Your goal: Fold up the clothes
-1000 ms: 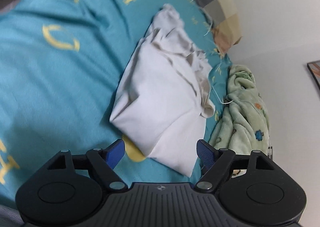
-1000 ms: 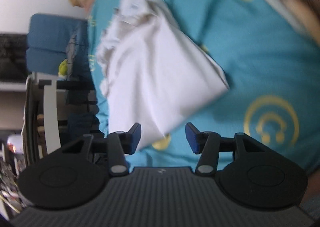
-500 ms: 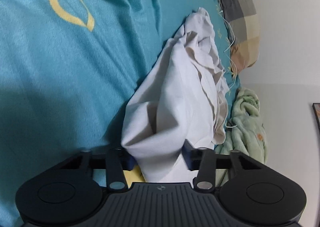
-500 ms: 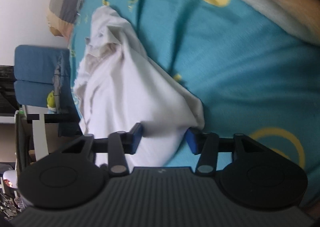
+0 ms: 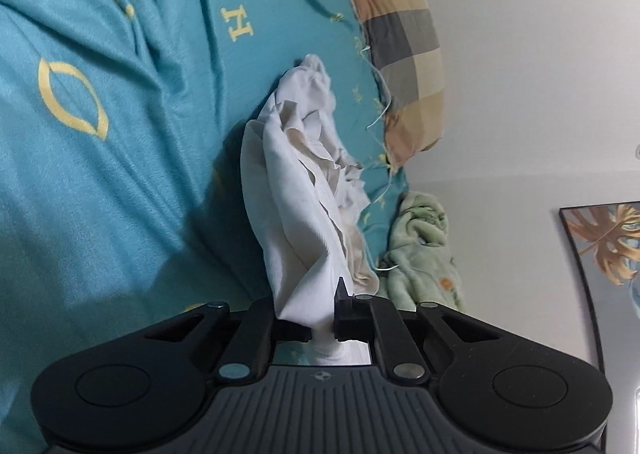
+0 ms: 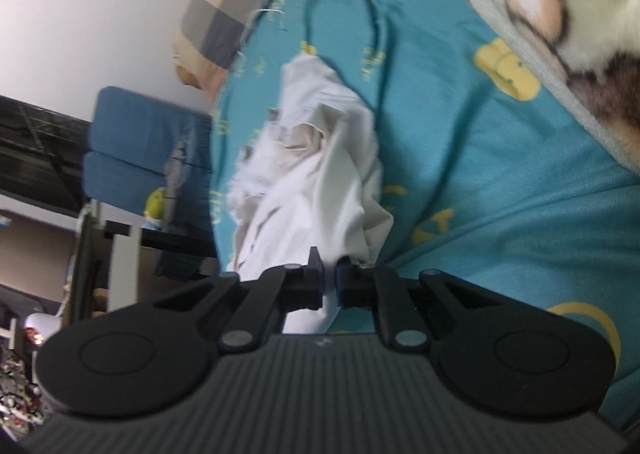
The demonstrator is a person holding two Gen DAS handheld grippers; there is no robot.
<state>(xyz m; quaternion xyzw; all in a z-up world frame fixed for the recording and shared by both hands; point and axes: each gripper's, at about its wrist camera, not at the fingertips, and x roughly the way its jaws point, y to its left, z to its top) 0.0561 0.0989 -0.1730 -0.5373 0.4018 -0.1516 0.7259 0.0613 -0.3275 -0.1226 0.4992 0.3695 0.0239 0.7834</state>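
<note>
Left side first: the left tongs (image 5: 322, 318) are clamped on a near corner of the white garment (image 5: 288, 214), cloth bunched between the jaws and spilling out behind them. The garment stretches away across the teal bedspread (image 5: 100, 182) in a rumpled ridge, its far end heaped near the checked pillow (image 5: 404, 54), with a green fleece blanket (image 5: 420, 246) just beside it toward the wall.

Over to the right: the right tongs (image 6: 329, 286) are pinched hard on another near corner of the same garment (image 6: 312, 182), a slim strip of white showing between the jaws. The garment lies on the bedspread (image 6: 460, 142), creased and piled in the middle, the pillow (image 6: 224, 18) beyond it and a blue chair (image 6: 132, 142) off the bed's edge.

So both corners look secured (nice, even bites), and the step in hand reads as lifting to spread or fold over. Doing it well probably means raising both hands together, drawing them apart until the edge between them goes taut, and letting that far heap shake out. Pull unevenly and the cloth may slide from one grip or drag the bedspread up with it.
</note>
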